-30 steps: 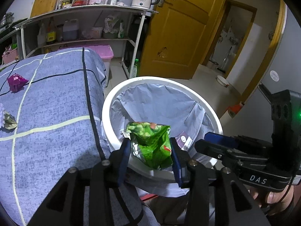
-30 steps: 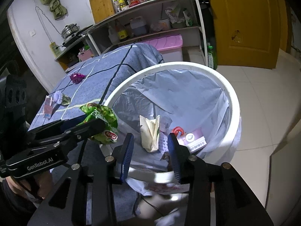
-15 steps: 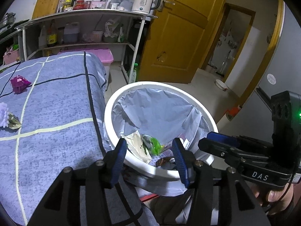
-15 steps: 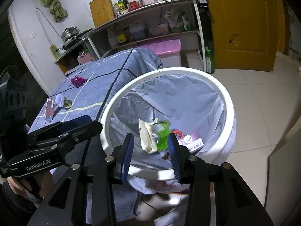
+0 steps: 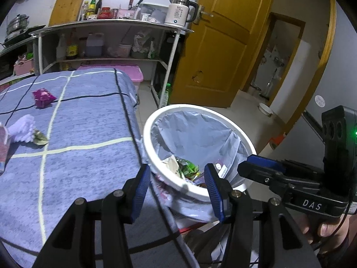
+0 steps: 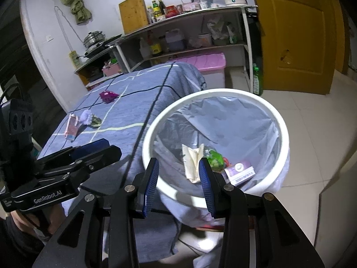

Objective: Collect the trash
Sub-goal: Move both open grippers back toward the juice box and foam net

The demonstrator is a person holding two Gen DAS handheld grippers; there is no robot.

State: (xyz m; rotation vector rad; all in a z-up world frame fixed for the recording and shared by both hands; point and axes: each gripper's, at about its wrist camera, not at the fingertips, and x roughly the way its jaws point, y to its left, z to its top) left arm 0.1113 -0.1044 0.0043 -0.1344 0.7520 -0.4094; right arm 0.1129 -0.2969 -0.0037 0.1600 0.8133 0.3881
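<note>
Pink carton (image 6: 71, 129): far left on the surface (image 5: 89, 138), blue checked cloth; whole in right wrist view, only a cut-off edge in left wrist view.
Lilac tissue wad (image 5: 23, 129): just right of the carton, w/ a greenish scrap (image 5: 40, 137) touching it.
Magenta wrapper (image 5: 42, 95): further back on the cloth, well apart from the rest.
Left gripper (image 5: 176, 184): jaws have just been opening, now stand apart w/ nothing between them; hangs over the seam where cloth meets bin rim. Right wrist view shows it side-on at lower left, a hand below it.
Bin (image 6: 283, 134): white, round, grey liner, standing on the floor tight vs the draped edge of the surface.
Trash in bin: green snack bag (image 6: 215, 157) lies at the bottom, btwn a cream crumpled paper (image 6: 190, 159) and a small purple-white box (image 6: 239, 172). Right wrist view looks straight down onto all three; in left wrist view the rim hides most of them.
Right gripper (image 6: 178, 182): jaws parted, holding nothing, near rim of the bin seen btwn them. Left wrist view shows it side-on at right, held in a hand (image 5: 330, 227).
Doorway (image 5: 276, 62): left wrist view only, past the yellow door (image 5: 214, 53).
Green cloth on wall (image 6: 73, 0): right wrist view only.
</note>
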